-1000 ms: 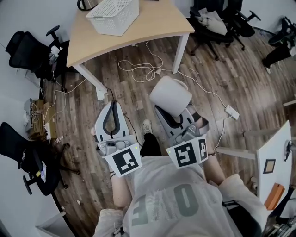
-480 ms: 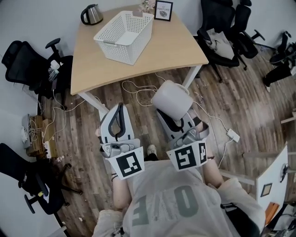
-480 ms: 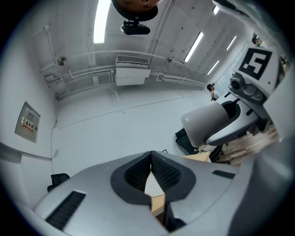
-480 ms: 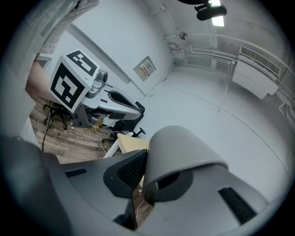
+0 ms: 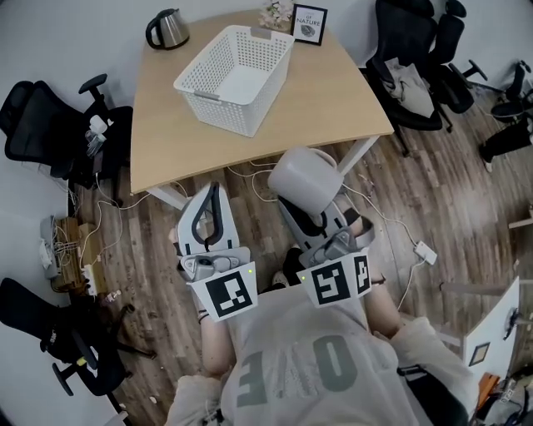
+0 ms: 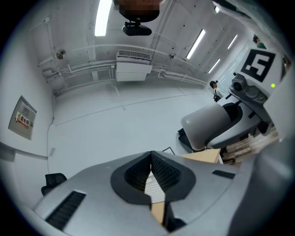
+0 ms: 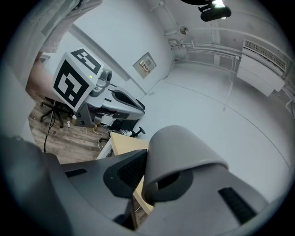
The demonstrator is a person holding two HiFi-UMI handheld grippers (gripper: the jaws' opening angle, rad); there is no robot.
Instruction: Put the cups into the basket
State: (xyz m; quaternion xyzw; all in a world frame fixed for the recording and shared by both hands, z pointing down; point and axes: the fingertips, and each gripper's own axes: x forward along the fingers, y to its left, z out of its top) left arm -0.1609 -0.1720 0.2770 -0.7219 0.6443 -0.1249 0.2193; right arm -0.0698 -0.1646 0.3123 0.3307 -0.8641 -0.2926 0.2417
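Head view, centre frame: both grippers are held low in front of my torso, over the wood floor [image 5: 150,274].

Left gripper [image 5: 213,193]: jaws closed, the tips touching with nothing between them. In the left gripper view the ribbed pads [image 6: 162,169] meet at the top. A thin slot lower down shows a sliver of white mesh and tan tabletop.

Right gripper [image 5: 310,215]: clamped on a pale grey cup [image 5: 304,176]. The cup lies tilted across the jaw tips. In the right gripper view its curved wall fills the centre of the frame, pressed against the left ribbed pad, with a handle-like loop underneath. The left gripper view shows the same cup at right of frame, with my right gripper's marker cube [image 6: 260,64] above it.

Position of cup: centre of the head view, just below the near edge of the light wood table [image 5: 325,91] and well apart from the basket.

White mesh basket [image 5: 218,108]: upper centre of frame, standing on the table and angled to its edges.

Other items on the table's far edge:
- Steel kettle [image 5: 167,29], upper left.
- Framed picture [image 5: 309,23] with a small bunch of flowers [image 5: 275,12] beside it.

Surroundings: black office chairs at left [image 5: 50,125] and upper right [image 5: 416,58]. Loose cables [image 5: 83,241] run over the floor at left and under the table.
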